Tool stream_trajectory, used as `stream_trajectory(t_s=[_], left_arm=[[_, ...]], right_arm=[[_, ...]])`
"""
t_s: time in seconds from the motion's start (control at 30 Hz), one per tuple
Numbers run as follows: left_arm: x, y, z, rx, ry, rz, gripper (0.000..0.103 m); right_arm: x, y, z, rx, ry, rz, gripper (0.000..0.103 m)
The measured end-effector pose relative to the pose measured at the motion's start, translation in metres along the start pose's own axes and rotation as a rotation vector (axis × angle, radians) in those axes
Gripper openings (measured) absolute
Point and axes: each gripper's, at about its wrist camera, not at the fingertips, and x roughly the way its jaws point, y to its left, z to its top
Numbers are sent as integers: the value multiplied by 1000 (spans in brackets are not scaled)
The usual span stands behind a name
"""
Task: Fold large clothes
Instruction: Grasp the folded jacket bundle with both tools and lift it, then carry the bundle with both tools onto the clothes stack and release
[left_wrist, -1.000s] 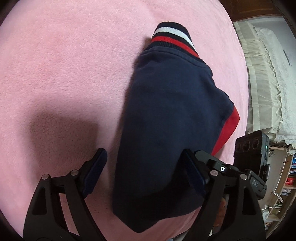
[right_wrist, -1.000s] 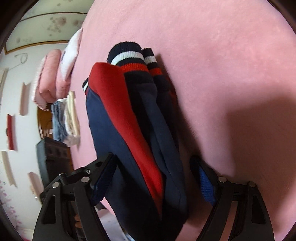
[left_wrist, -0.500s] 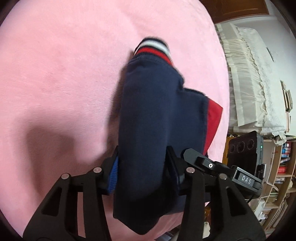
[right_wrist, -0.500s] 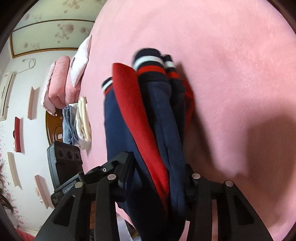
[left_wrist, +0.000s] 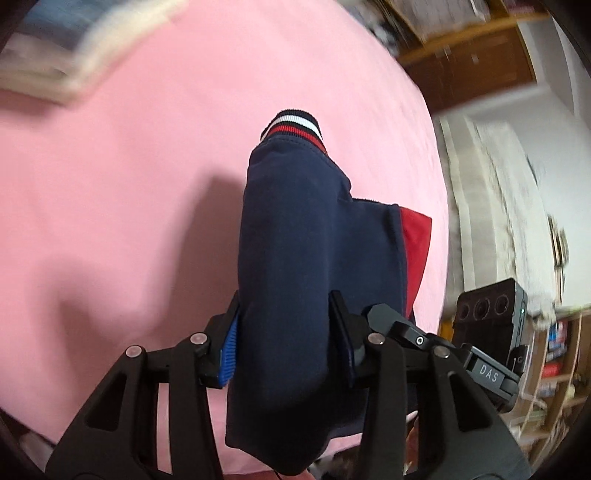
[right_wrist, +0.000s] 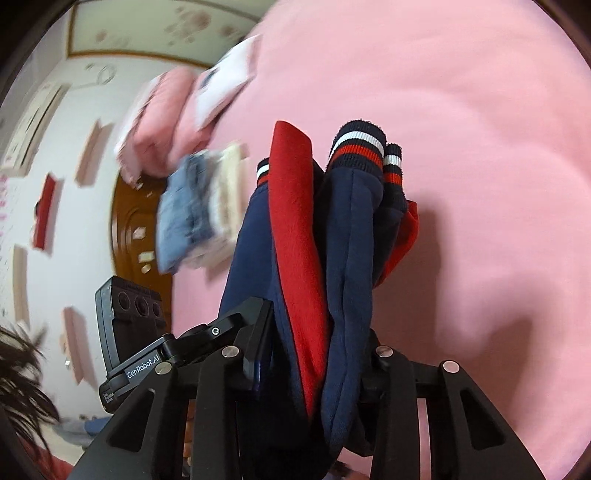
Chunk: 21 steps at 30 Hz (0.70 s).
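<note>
A folded navy and red sweatshirt (left_wrist: 295, 240) with striped navy, white and red cuffs (left_wrist: 293, 123) is held above a pink blanket (left_wrist: 129, 166). My left gripper (left_wrist: 284, 332) is shut on its near edge, the thick navy fold bunched between the jaws. My right gripper (right_wrist: 317, 354) is shut on the same sweatshirt (right_wrist: 306, 229) at its other side, with red and navy layers squeezed between the jaws. The striped cuffs (right_wrist: 356, 146) point away from me. The fingertips are mostly hidden by cloth.
The pink blanket (right_wrist: 480, 147) covers the whole bed. A stack of folded clothes (right_wrist: 199, 206) and a pink folded quilt (right_wrist: 162, 122) lie at the bed's far side. A white lace cover (left_wrist: 498, 192) and bookshelves (left_wrist: 554, 350) stand past the bed edge.
Both grippers closed on the sweatshirt from open a second ago. They have since lifted it off the blanket and the views have swung, with motion blur at the edges.
</note>
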Motion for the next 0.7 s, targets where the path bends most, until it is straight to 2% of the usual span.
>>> stream_trajectory(t_s=[0.13,0.27,0.4,0.47,0.57,0.63,0.7], left_arm=[[-79,40,48,-17,-143,66,40],[-160,76,108,-14,-311,132,40],[-228,107,170,27,-452,197,40],[-256,120,208,73,-518,255,40],[-274,150,260,114,-584,323,40],[-269,181,293,102,-587,351,40],[-253,213,321,94,-550,411,40]], right_arm=[[64,79,9,-76,33,88,33],[129,167,29,-204,50,184,33],[184,256,66,-329,15,270,33],[204,288,85,-357,-16,321,33],[248,323,104,-376,-72,363,33],[281,337,116,-372,-97,329,33],[319,340,126,-373,-103,270,33]])
